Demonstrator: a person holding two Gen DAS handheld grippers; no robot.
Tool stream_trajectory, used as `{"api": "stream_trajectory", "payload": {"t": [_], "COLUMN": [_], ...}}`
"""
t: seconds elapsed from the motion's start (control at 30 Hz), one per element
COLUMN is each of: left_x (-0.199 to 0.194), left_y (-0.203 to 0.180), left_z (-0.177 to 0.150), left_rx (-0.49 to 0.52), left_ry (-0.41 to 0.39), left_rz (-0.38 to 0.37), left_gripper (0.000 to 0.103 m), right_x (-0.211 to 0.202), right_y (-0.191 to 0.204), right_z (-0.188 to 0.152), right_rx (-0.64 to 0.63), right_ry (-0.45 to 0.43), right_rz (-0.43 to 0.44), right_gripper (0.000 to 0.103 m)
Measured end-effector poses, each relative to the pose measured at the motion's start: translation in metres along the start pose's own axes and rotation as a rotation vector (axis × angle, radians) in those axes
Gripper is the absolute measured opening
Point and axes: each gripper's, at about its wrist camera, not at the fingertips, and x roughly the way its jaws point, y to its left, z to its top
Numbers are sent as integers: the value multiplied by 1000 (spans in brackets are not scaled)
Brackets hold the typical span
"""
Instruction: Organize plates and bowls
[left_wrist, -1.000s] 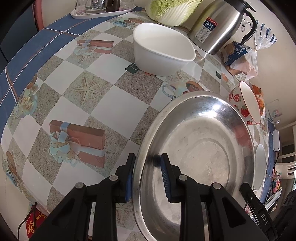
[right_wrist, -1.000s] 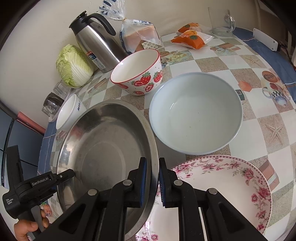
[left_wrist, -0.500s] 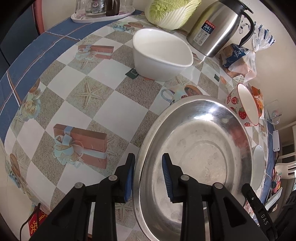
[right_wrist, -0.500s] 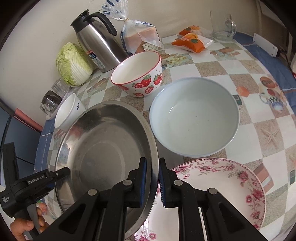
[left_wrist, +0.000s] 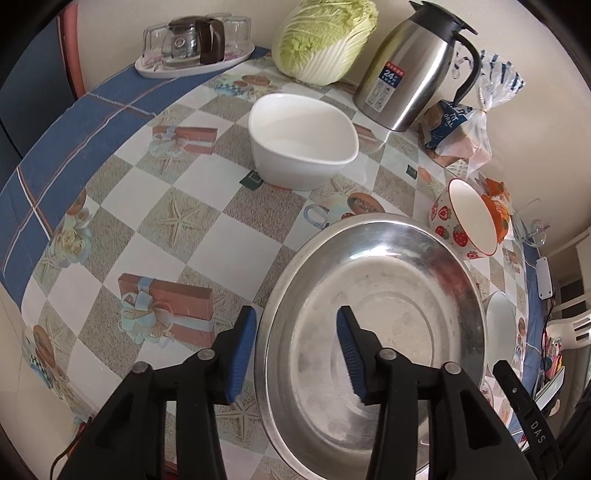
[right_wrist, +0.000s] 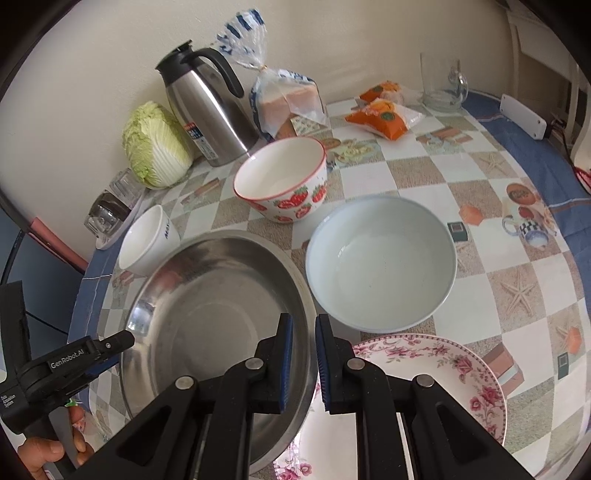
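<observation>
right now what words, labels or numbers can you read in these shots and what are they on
"24", with smaller print too blurred to read: label on the steel thermos.
"GenRobot.AI": side of the left tool; the small print further down its handle is too blurred to read.
"DAS": black strap at the lower right of the left wrist view.
"Ma", the rest hidden: small white bowl.
Print on the bread bag: too blurred to read.

From my right wrist camera, the steel basin (right_wrist: 207, 314) sits on the table (right_wrist: 424, 173), its near edge overlapping the flowered plate (right_wrist: 436, 373). Just beside it on the right stands the wide bowl (right_wrist: 380, 262); behind both, the strawberry bowl (right_wrist: 282, 184). A small white bowl (right_wrist: 147, 242) lies at the basin's far left. The flask (right_wrist: 207, 107), cabbage (right_wrist: 155, 146) and bread bag (right_wrist: 286, 101) line the wall.
</observation>
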Motion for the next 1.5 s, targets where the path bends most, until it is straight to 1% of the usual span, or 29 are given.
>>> {"api": "stream_trajectory", "payload": {"t": [0.03, 0.07, 0.13, 0.17, 0.2, 0.23, 0.27, 0.3, 0.33, 0.37, 0.43, 0.47, 0.53, 0.67, 0.8, 0.87, 0.97, 1.0, 1.07, 1.1, 1.17, 1.3, 1.37, 1.4, 1.5], "left_x": [0, 0, -1, -1, -1, -1, -2, -2, -3, -5, -7, -9, -9, -11, -14, -17, -24, -26, -31, -33, -38, -43, -46, -47, -56], "left_y": [-2, -3, -6, -8, -9, -10, -11, -12, -13, -14, -15, -16, -17, -19, -23, -25, -28, -30, -35, -39, -43, -49, -55, -58, -68], "left_z": [0, 0, 0, 0, -1, -1, -1, -2, -2, -2, -2, -2, -1, 0, 0, 1, 1, 0, -2, -3, -5, -10, -15, -18, -28], "left_rx": [8, 19, 39, 51, 60, 68, 78, 86, 95, 105, 119, 128, 143, 151, 170, 171, 166, 171, 189, 199, 205, 212, 223, 228, 241], "left_ry": [-3, -8, -15, -18, -20, -22, -26, -31, -45, -62, -89, -105, -111, -121, -144, -157, -178, -190, -220, -241, -272, -290, -304, -312, -340], "left_rz": [4, 10, 22, 29, 32, 35, 39, 42, 48, 56, 76, 91, 112, 114, 152, 143, 91, 86, 115, 135, 154, 111, 97, 90, 53], "left_gripper": [58, 62, 63, 63, 63, 65, 77, 85, 93, 93, 94, 96, 98, 98, 98, 98, 98, 98, 98, 98, 98, 98, 98, 98, 98], "right_x": [-2, -3, -5, -5, -4, -4, -4, -4, -5, -5, -6, -7, -8, -7, -7, -8, -10, -11, -16, -20, -26, -41, -52, -60, -77], "right_y": [2, 4, 8, 9, 11, 12, 14, 15, 17, 19, 22, 23, 26, 30, 31, 31, 28, 28, 26, 24, 22, 18, 15, 12, 3], "right_z": [0, 0, 1, 1, 0, 0, 0, -1, -1, -1, -2, -2, -2, -3, -2, -2, -1, 0, 1, 1, 3, 3, 2, 1, 0], "right_rx": [-8, -14, -31, -38, -45, -52, -61, -70, -84, -98, -126, -138, -159, -191, -208, -204, -193, -189, -174, -165, -146, -124, -113, -97, -42], "right_ry": [-8, -12, -19, -19, -20, -23, -29, -35, -44, -50, -69, -79, -88, -97, -100, -98, -104, -109, -126, -139, -166, -223, -267, -302, -368], "right_rz": [0, 0, -7, -14, -14, -17, -18, -20, -27, -33, -49, -57, -69, -99, -116, -117, -124, -123, -119, -113, -108, -123, -126, -132, -145], "right_gripper": [15, 15, 15, 20, 39, 65, 73, 79, 81, 84, 103, 103, 103, 103, 103, 103, 103, 103, 103, 103, 103, 103, 103, 103, 103]}}
